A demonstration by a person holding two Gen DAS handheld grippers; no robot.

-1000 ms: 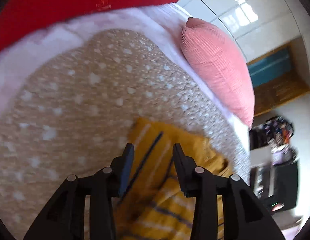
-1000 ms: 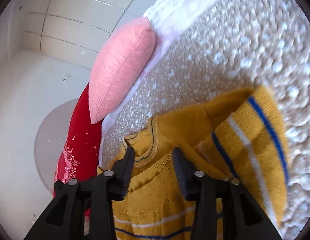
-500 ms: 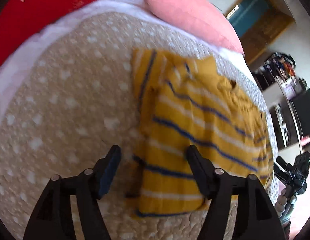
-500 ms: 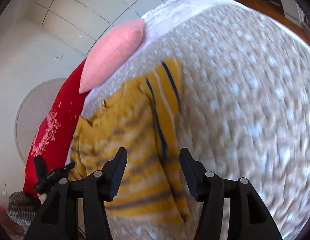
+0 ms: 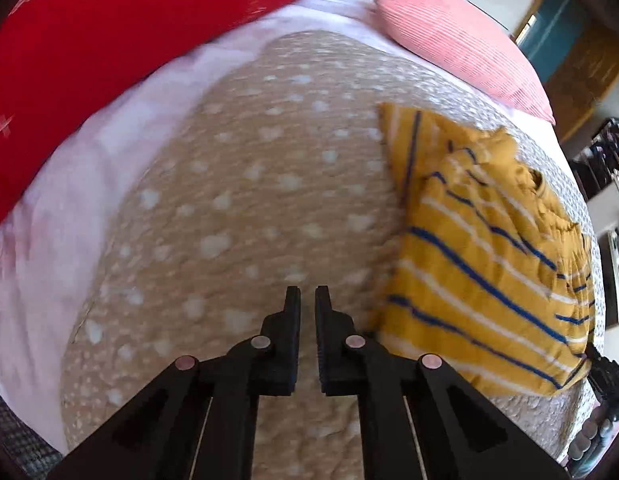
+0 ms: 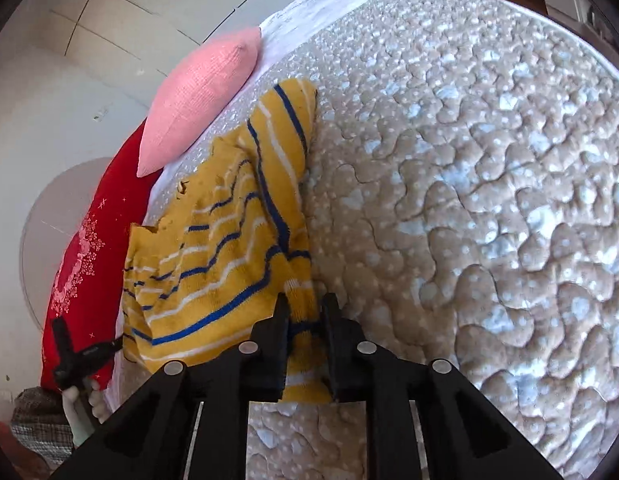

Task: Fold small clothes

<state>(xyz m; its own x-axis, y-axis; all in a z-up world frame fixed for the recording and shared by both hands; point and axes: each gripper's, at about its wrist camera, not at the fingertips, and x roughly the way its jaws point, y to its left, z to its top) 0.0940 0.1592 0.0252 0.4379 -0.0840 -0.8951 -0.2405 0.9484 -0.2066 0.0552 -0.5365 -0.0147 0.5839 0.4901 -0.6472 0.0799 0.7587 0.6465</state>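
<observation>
Left gripper (image 5: pixel 307 300) hovering over beige quilted mattress (image 5: pixel 249 200), fingers nearly closed, holding nothing. Right gripper (image 6: pixel 303 312) pinching near edge of yellow blue-striped knit sweater (image 6: pixel 229 256).

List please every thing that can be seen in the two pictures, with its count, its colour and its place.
sweater: one, yellow with blue and white stripes, lying partly folded on the quilt near the pillows.
quilt: one, beige with pale spots, covering the bed.
sheet: one, white-pink, under the quilt at the edge.
pink pillow: one, at the head of the bed beside the sweater.
red pillow: one, red with white pattern, next to the pink pillow.
left gripper: one, black, over bare quilt beside the sweater, fingers nearly together, nothing between them.
right gripper: one, black, at the sweater's near edge, fingers closed on the fabric.
</observation>
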